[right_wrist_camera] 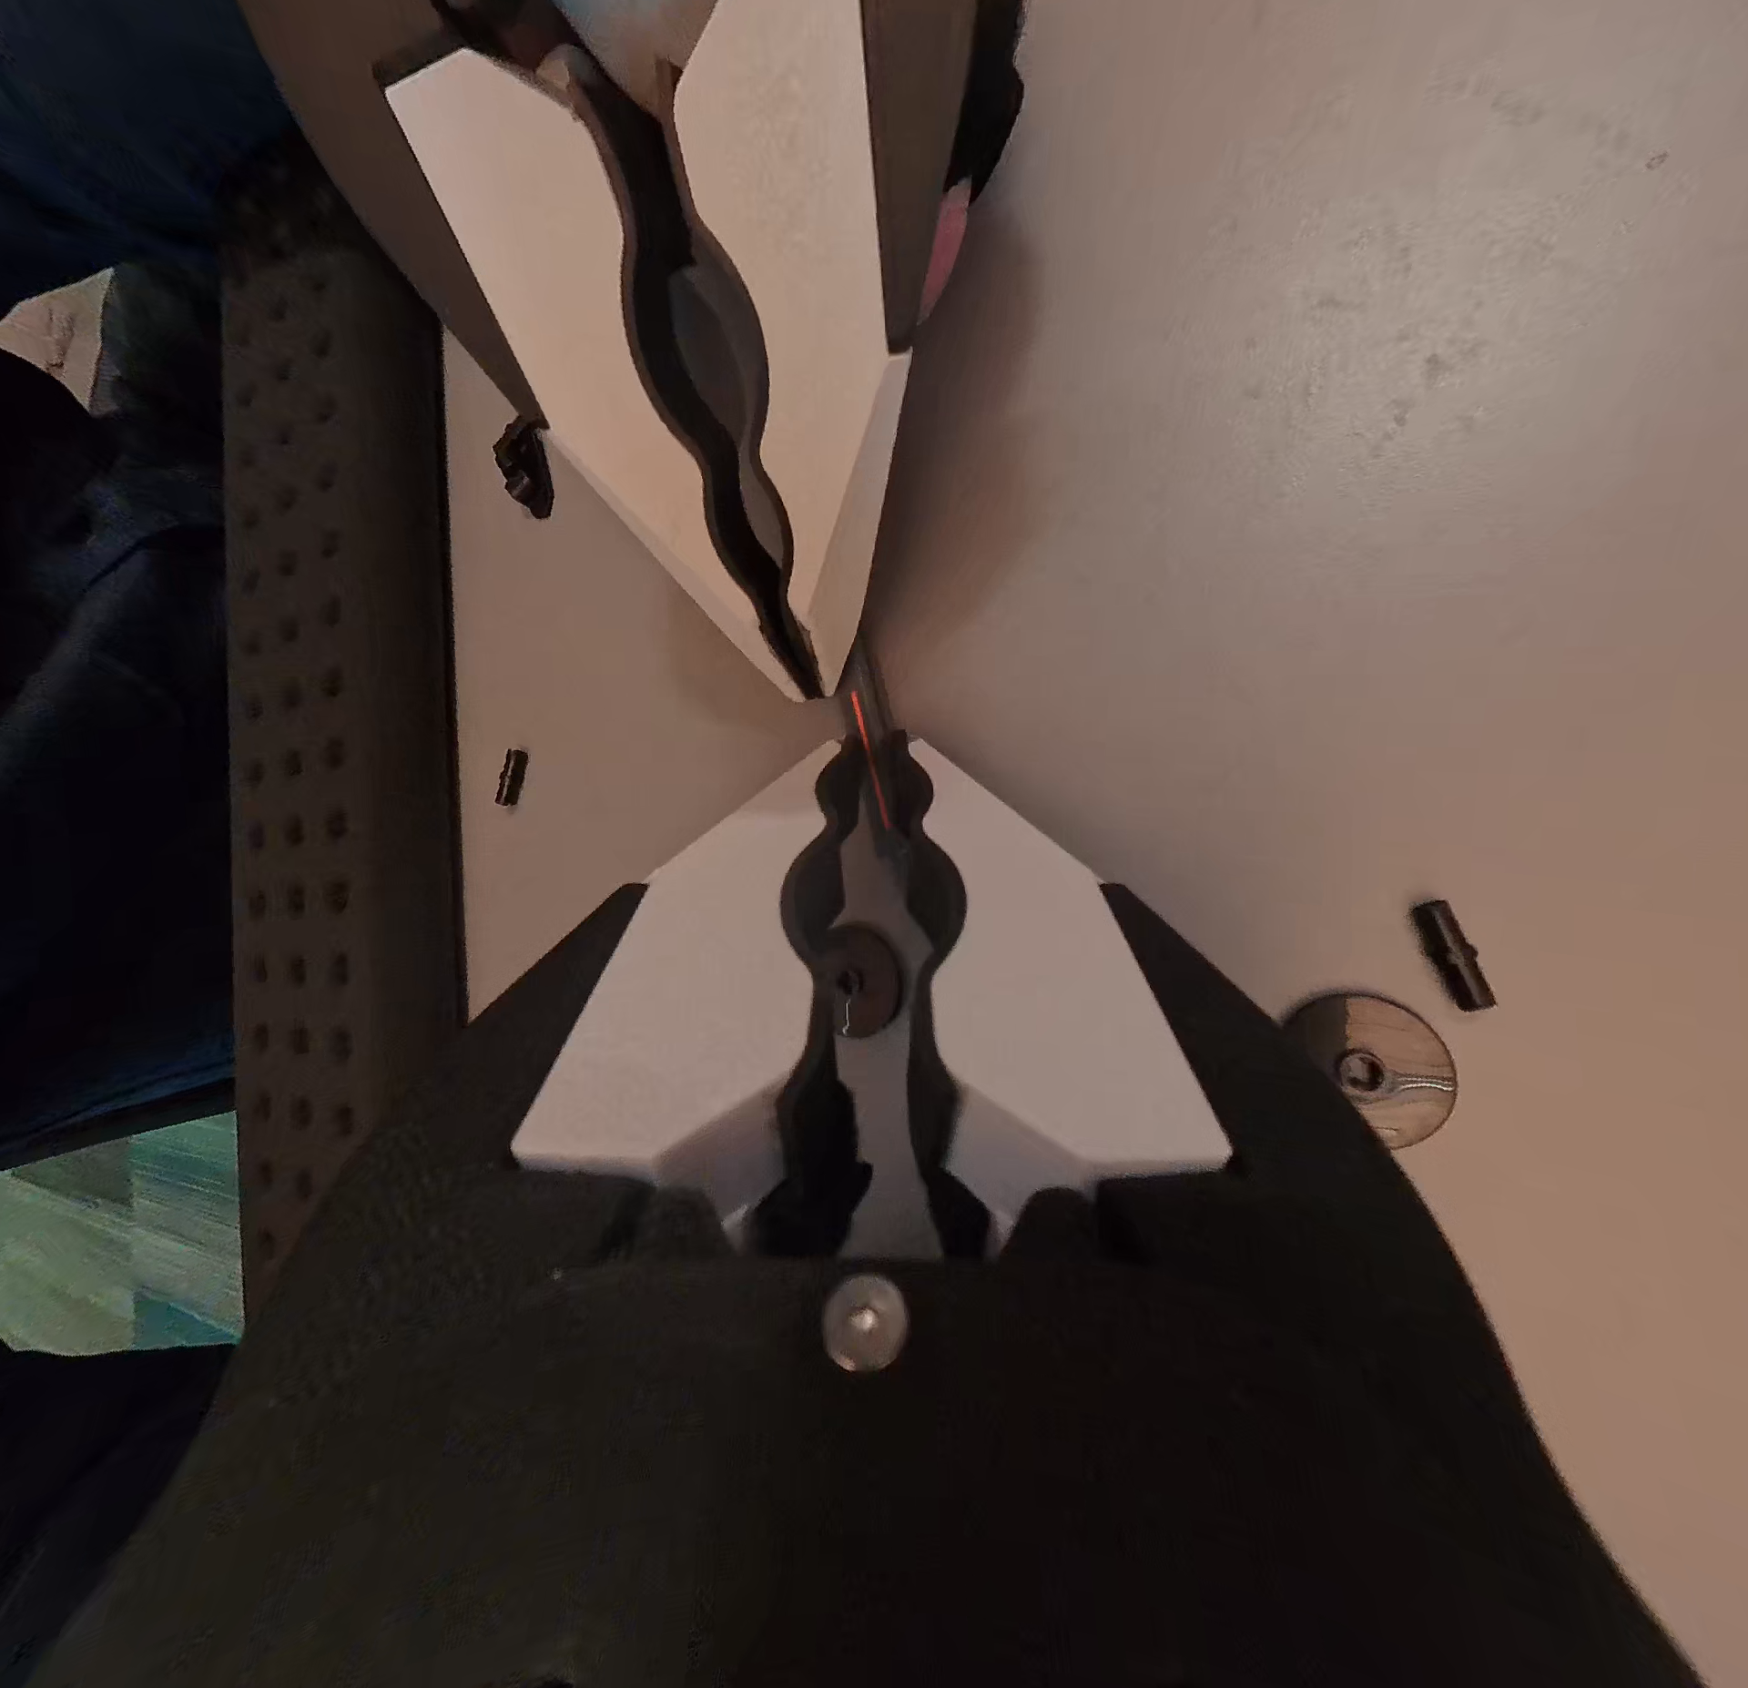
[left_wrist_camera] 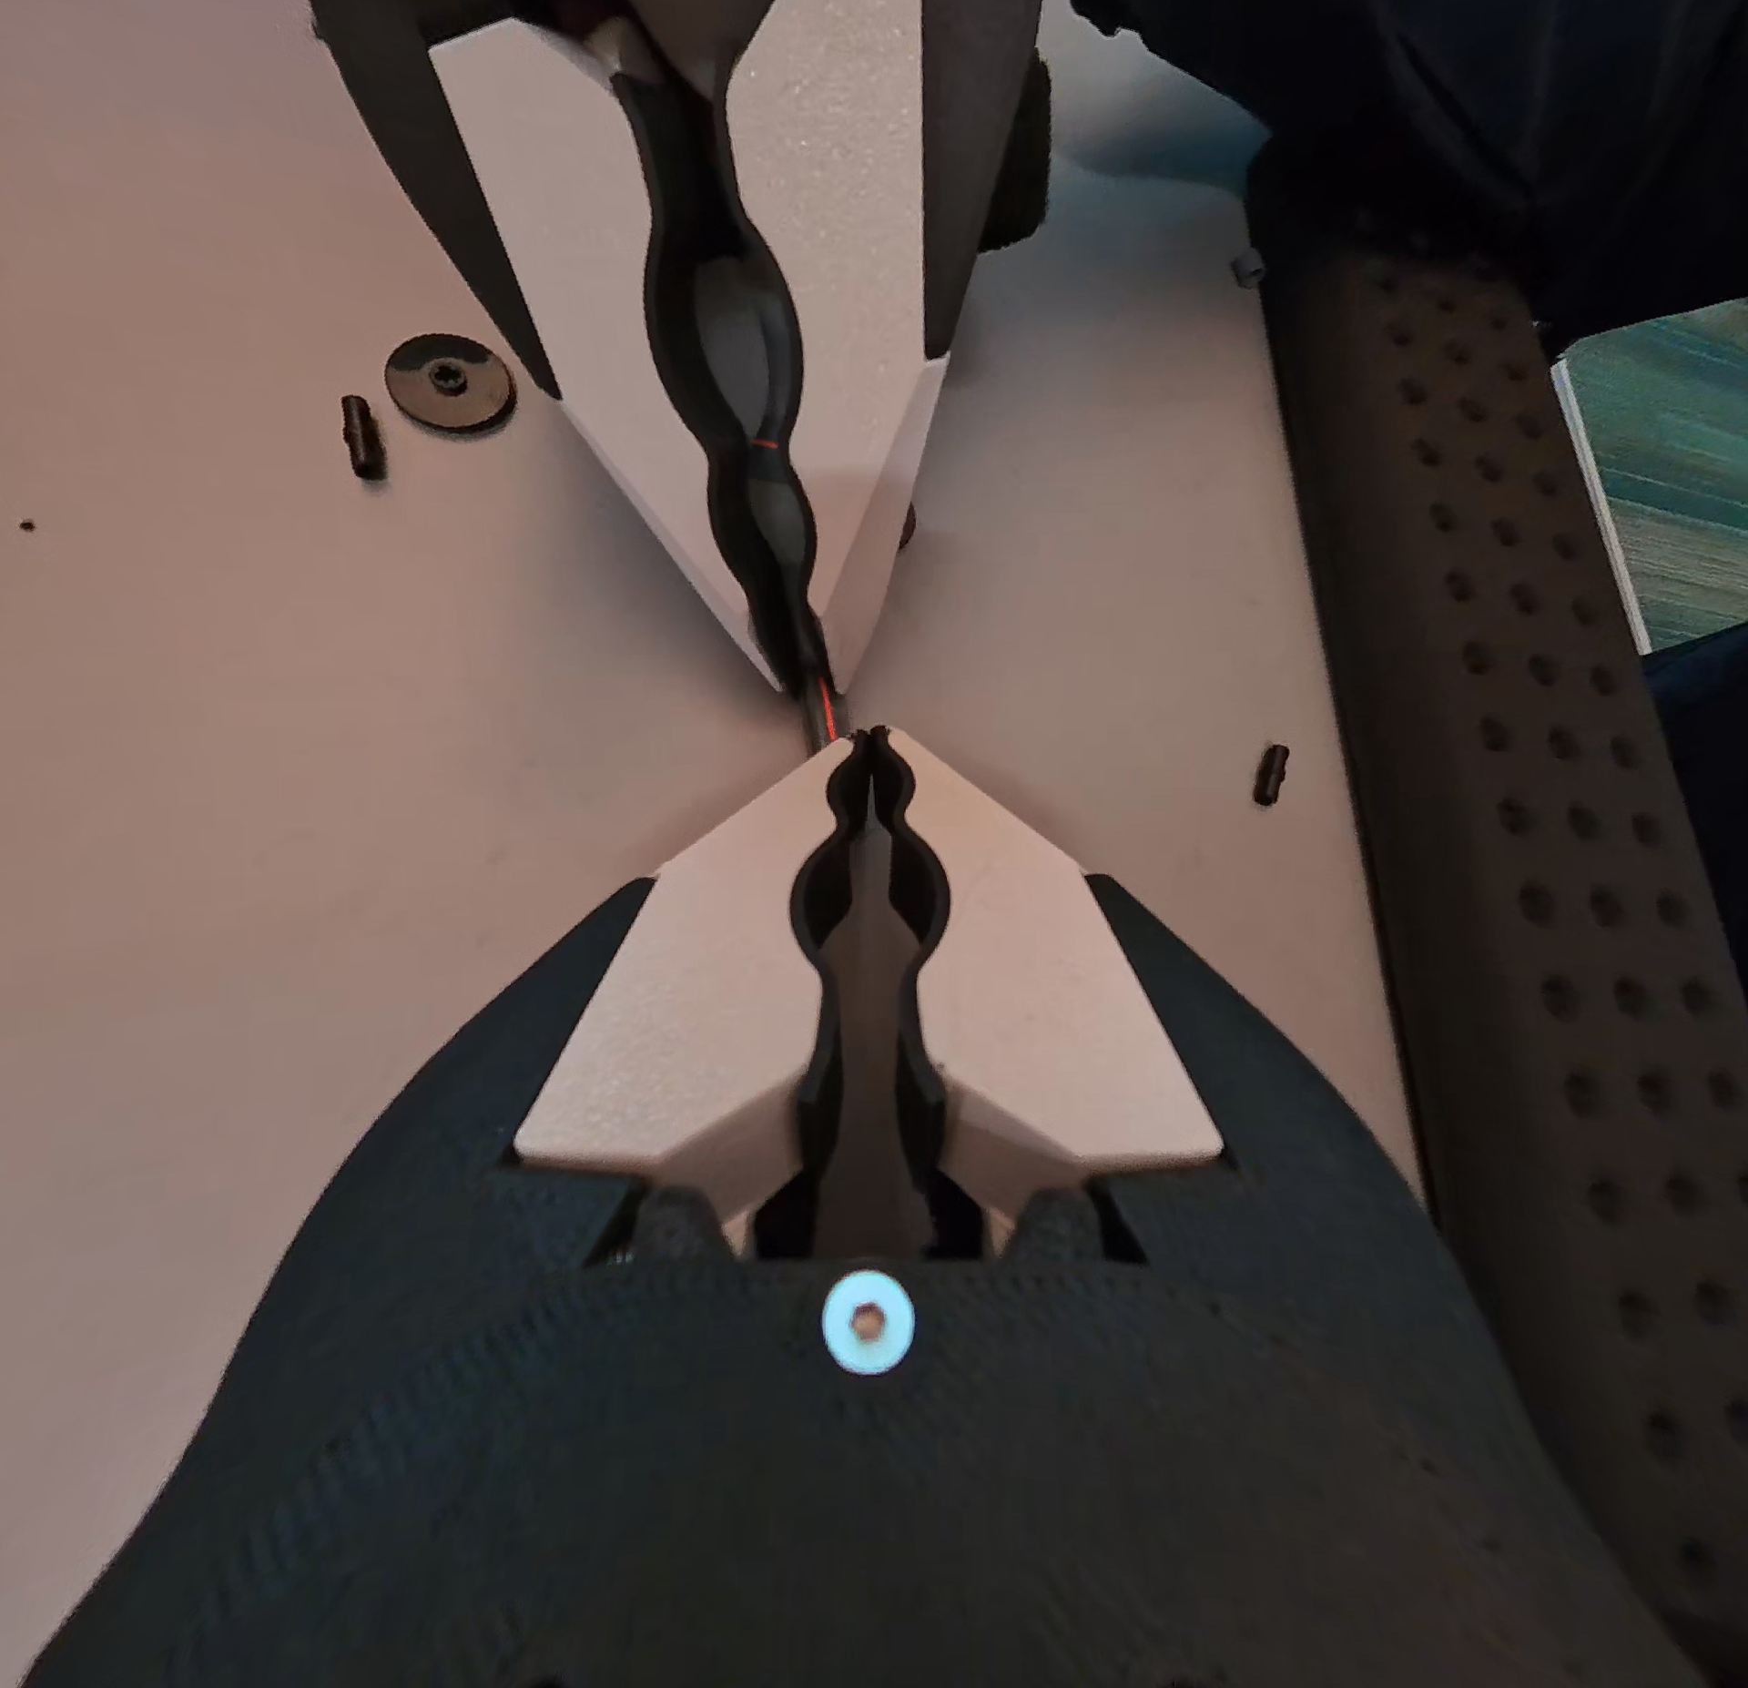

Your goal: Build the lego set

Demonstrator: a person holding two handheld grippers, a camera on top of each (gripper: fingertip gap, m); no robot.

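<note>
Both units same build. Left gripper (left_wrist_camera: 868, 744): matte black printed body, fine layer lines visible, flaring wide toward the camera. One silver washer with a hex-socket screw (left_wrist_camera: 867, 1323) centred on the body. Fingers (left_wrist_camera: 719, 1009) are white faceted wedges tapering to a point, each lined on its inner face with a black wavy-profile pad (scalloped, rubbery look). Right gripper (right_wrist_camera: 870, 744): identical black shell, white wedge fingers (right_wrist_camera: 700, 1009), black wavy pads, silver centre screw (right_wrist_camera: 865, 1338). Dark navy clothing (left_wrist_camera: 1419, 82) on the person at the frame edge.
</note>
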